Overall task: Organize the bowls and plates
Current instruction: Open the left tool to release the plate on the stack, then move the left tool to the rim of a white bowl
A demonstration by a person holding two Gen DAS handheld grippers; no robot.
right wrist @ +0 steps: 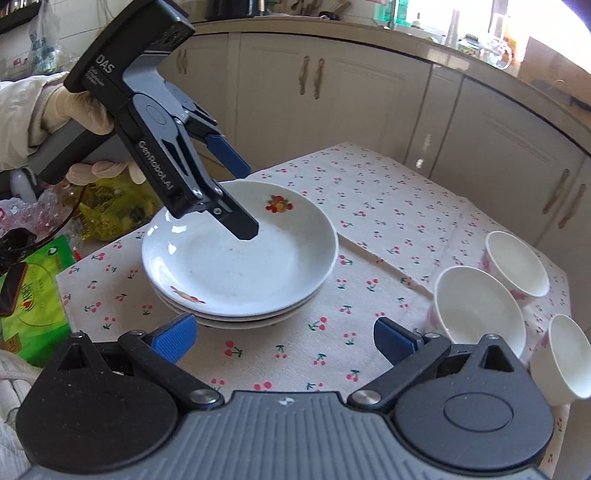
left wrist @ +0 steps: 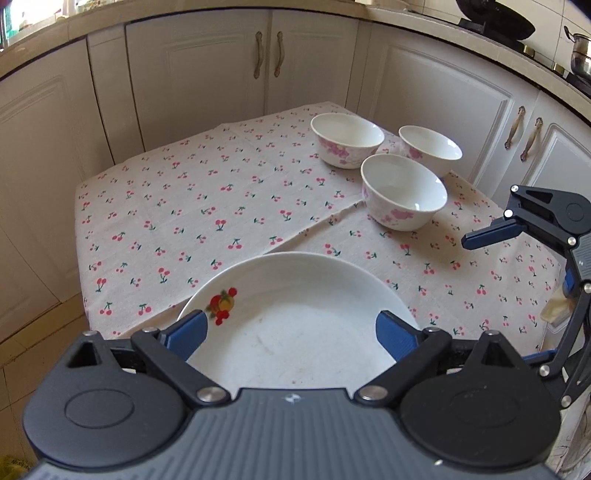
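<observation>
Both the left gripper (right wrist: 243, 199) and right gripper (right wrist: 284, 341) stand apart and empty; the stacked plates (right wrist: 240, 258), mid-frame left, and three bowls (right wrist: 480, 306), lower right, look glazed, slippery and breakable, best pinched at the rim.

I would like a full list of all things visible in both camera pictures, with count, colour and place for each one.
plates: three in one stack, white with fruit print, near left part of the table.
bowls: three, white with pink flowers, standing apart at the table's far right.
tablecloth: one, cream with red cherries, covering the table.
cabinets: several doors, cream, behind the table.
wok: one, black, on the stove, top right.
metal pot: one, silver, at the right edge.
green package: one, left of the table.
gloved hand: one, pale glove, holding the left gripper.
left gripper: black, blue pads, open above the plates.
right gripper: black, blue pads, open over the tablecloth.
</observation>
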